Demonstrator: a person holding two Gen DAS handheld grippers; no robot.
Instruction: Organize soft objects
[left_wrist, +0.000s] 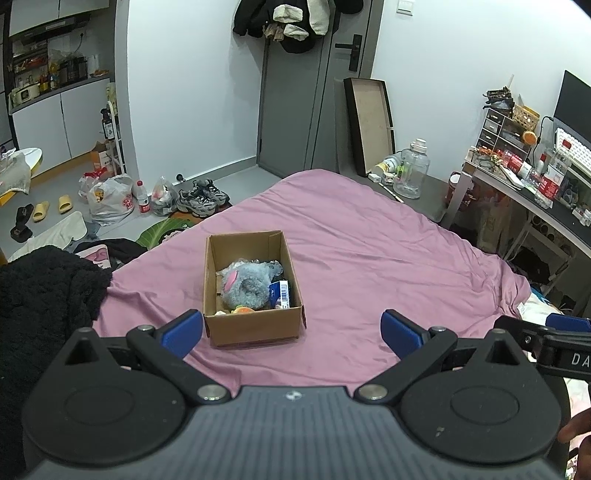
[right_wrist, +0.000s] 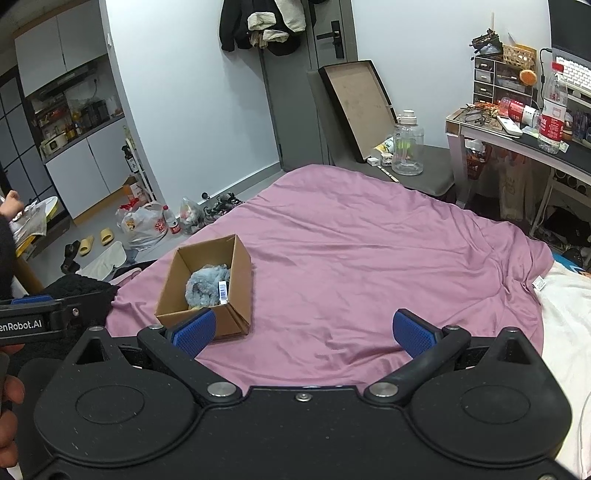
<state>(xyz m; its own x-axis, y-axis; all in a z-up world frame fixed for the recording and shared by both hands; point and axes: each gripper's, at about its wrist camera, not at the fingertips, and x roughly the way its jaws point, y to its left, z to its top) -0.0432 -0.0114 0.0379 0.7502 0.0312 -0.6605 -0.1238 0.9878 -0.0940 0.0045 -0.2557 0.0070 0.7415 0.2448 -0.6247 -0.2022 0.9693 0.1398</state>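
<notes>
Both grippers, left (left_wrist: 291, 330) and right (right_wrist: 304, 330): jaws wide apart, empty. Cardboard box (left_wrist: 236, 326) near bed's (left_wrist: 369, 240) left edge holds grey plush (left_wrist: 245, 284). Probably finished; withdraw without nudging box.

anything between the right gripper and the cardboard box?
Nothing but bare pink bedsheet. In the right wrist view the right gripper hangs open, the cardboard box just beyond its left finger.

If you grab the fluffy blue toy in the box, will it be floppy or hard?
Probably floppy: the blue toy looks like fuzzy plush, curled up and slumped inside the box, so it would likely squash between the fingers. It is probably light too. It shouldn't roll or slip, since the fur looks grippy, but the tag beside it might snag.
</notes>
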